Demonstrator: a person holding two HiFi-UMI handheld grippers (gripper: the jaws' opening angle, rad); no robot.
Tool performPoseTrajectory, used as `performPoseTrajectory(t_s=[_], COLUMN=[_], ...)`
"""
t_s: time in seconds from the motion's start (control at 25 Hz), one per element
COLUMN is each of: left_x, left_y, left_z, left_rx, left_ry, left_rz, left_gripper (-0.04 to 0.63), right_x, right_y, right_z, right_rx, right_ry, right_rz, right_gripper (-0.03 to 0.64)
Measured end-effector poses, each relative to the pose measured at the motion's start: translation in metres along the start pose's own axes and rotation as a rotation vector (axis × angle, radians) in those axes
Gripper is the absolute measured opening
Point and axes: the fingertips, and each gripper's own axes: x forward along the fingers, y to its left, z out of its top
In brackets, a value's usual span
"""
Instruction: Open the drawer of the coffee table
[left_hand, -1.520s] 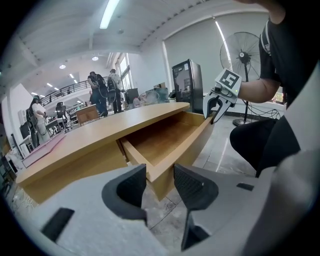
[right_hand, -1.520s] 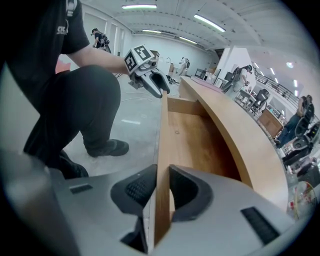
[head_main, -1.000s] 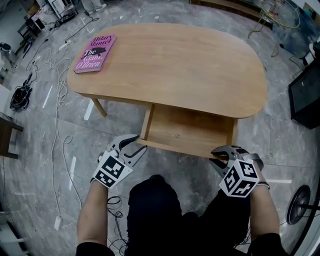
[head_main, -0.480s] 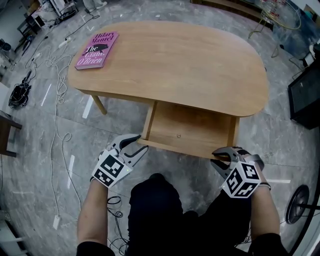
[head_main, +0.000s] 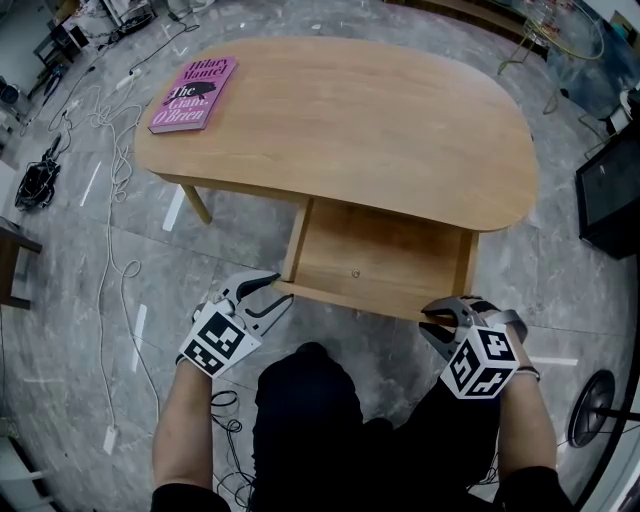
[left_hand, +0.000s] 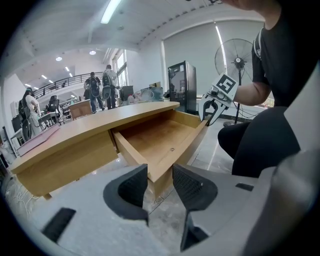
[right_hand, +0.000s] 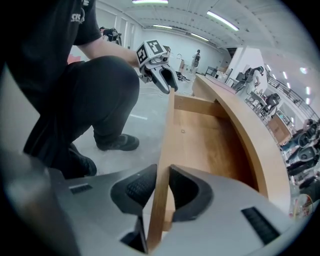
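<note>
The light wood coffee table (head_main: 340, 120) has its drawer (head_main: 400, 250) pulled out toward me, and the drawer is bare inside. My left gripper (head_main: 270, 292) is at the left end of the drawer's front panel (head_main: 350, 297). In the left gripper view, that gripper (left_hand: 160, 182) has the panel's corner (left_hand: 159, 172) between its closing pads, which touch it. My right gripper (head_main: 435, 322) is at the panel's right end. In the right gripper view, the right gripper (right_hand: 162, 187) is shut on the thin top edge of the panel (right_hand: 167, 135).
A pink book (head_main: 193, 93) lies on the table's far left corner. Cables (head_main: 110, 230) trail over the grey floor at the left. A black cabinet (head_main: 610, 190) and a fan base (head_main: 600, 410) stand at the right. My knees (head_main: 320, 420) are just behind the drawer.
</note>
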Motion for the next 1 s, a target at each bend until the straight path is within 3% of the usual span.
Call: performPoseTrajectory(t_s=[0.24, 0.52, 0.72, 0.8, 0.88, 1.0], left_x=[0.0, -0.019, -0.027, -0.028, -0.028, -0.03], left_y=[-0.001, 0.012, 0.034, 0.047, 0.063, 0.081], left_z=[0.0, 0.018, 0.048, 0.066, 0.084, 0.109], left_rx=[-0.04, -0.115, -0.143, -0.163, -0.159, -0.221], left_ry=[-0.022, -0.135, -0.248, -0.287, -0.329, -0.396], left_rz=[0.019, 0.05, 0.101, 0.14, 0.191, 0.23], left_gripper=[0.176, 0.179, 0.112, 0.089, 0.075, 0.008], right_x=[-0.002, -0.017, -0.044, -0.06, -0.07, -0.081], right_y=[0.001, -0.003, -0.018, -0.035, -0.061, -0.097], right_z=[-0.001, 0.004, 0.016, 0.028, 0.037, 0.043], right_rx=[0.009, 0.043, 0.098, 0.154, 0.238, 0.334], right_ry=[-0.035, -0.142, -0.284, -0.397, -0.484, -0.501], right_rz=[-0.003, 0.066, 0.082, 0.04, -0.072, -0.228], right_gripper=[0.094, 0.12, 0.119, 0.104, 0.087, 0.006])
